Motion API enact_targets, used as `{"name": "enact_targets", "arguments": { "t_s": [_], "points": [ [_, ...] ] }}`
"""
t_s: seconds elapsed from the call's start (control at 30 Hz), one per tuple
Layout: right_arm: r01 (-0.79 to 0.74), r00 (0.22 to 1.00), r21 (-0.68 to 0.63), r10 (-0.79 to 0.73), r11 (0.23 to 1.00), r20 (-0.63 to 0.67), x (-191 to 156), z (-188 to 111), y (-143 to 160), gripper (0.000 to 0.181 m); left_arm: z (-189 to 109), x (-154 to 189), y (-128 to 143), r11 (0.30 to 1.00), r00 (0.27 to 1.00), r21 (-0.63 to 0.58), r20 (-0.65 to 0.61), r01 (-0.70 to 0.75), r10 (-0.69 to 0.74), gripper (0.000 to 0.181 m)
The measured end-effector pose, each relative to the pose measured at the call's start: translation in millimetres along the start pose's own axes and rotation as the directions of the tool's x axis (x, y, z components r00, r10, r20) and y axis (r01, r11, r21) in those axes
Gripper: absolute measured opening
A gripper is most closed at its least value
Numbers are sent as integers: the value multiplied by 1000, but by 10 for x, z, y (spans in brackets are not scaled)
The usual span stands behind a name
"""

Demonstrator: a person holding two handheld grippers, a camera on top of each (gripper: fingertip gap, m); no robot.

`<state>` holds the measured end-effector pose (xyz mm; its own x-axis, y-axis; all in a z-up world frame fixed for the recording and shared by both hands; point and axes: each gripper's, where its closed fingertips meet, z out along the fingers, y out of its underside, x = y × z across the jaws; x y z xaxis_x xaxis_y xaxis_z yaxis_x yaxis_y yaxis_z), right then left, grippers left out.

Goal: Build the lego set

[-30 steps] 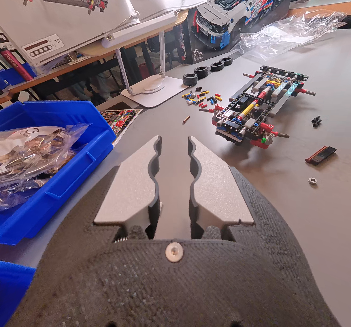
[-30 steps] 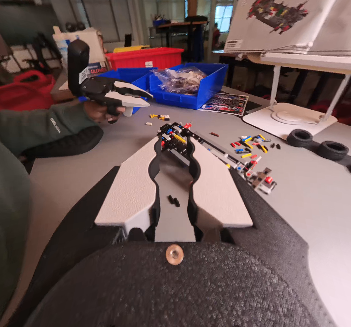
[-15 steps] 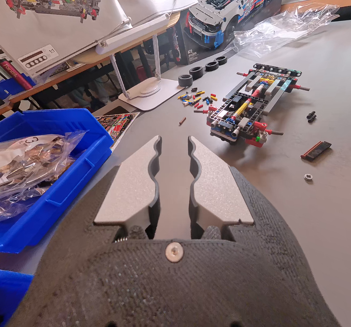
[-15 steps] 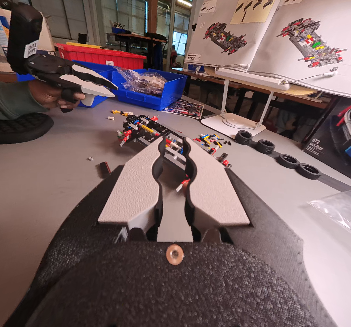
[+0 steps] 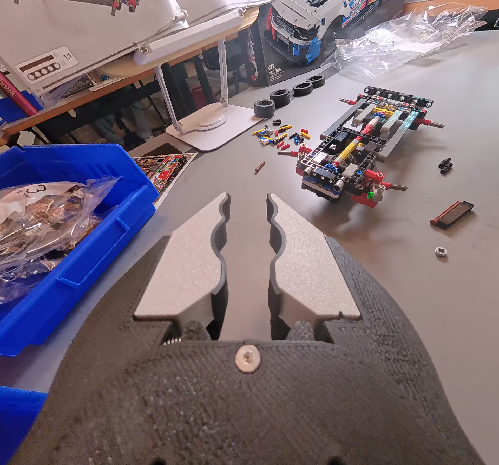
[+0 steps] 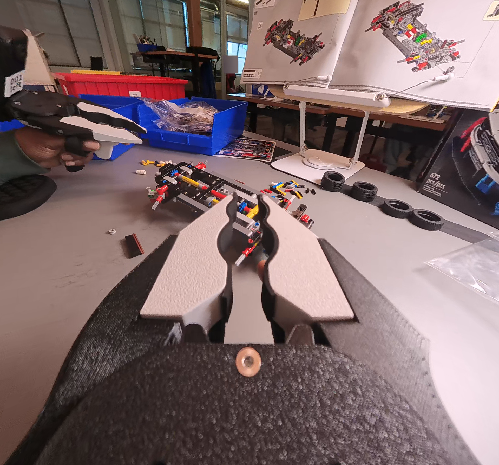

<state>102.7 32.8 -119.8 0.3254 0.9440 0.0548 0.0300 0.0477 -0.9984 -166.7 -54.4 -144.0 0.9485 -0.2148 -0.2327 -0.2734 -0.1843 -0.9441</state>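
Observation:
A partly built lego car chassis (image 5: 359, 149) lies on the grey table, black frame with red, yellow and blue parts. My left gripper (image 5: 248, 198) is open and empty, held low over the table to the left of the chassis, beside the blue bin. It also shows in the right wrist view (image 6: 116, 133), held by a hand. My right gripper (image 6: 247, 198) is open and empty, just above the near end of the chassis (image 6: 194, 181). A red-tipped axle of the chassis shows between its fingers.
Small loose pieces (image 5: 280, 136) and several black tyres (image 5: 286, 95) lie by the white booklet stand (image 5: 208, 119). A blue bin (image 5: 67, 208) holds a bag of parts. A dark brown flat piece (image 5: 453, 214), a grey ring (image 5: 441, 251), black pins (image 5: 445, 165), the set box (image 5: 324, 19) and a clear plastic bag (image 5: 405, 38) are around. The grippers' ends are close to 30 cm from one another. The dark brown flat piece (image 5: 453, 214) is about equally far from each gripper, around 20 cm. Seen from the right wrist view (image 6: 131, 242) as well.
My right gripper has swung to the right and come in over the near end of the chassis. My left gripper has barely shifted. Both stay open.

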Motion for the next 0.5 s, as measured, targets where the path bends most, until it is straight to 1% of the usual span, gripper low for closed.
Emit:
{"name": "enact_targets", "arguments": {
  "t_s": [0.13, 0.17, 0.23, 0.3, 0.4, 0.5],
  "points": [
    [-4, 1000, 6, 4, 1000, -13, 18, -15, -17, 11, -17, -8, -25, 1000, 1000, 7, 14, -7, 7, 21],
    [-2, 1000, 6, 2, 1000, -18, 21, -17, -21, 11, -34, -32, -49, 1000, 1000, 19, 28, -6, 5, 17],
    [7, 1000, 7, -7, 1000, -23, 12, -22, -33, 10, -105, -113, -156, 997, 997, 75, 73, 3, -8, 0],
    [27, 999, 7, -27, 1000, -35, 11, -29, -48, 10, -250, -246, -348, 984, 990, 177, 130, 25, -49, 0],
    [35, 998, 7, -34, 999, -50, 11, -33, -59, 9, -559, -543, -627, 947, 966, 314, 215, 69, -142, 0],
    [23, 999, 8, -23, 1000, -50, -1, -21, -50, 8, -959, -900, -854, 916, 929, 398, 323, 37, -178, 0]
  ]
}}
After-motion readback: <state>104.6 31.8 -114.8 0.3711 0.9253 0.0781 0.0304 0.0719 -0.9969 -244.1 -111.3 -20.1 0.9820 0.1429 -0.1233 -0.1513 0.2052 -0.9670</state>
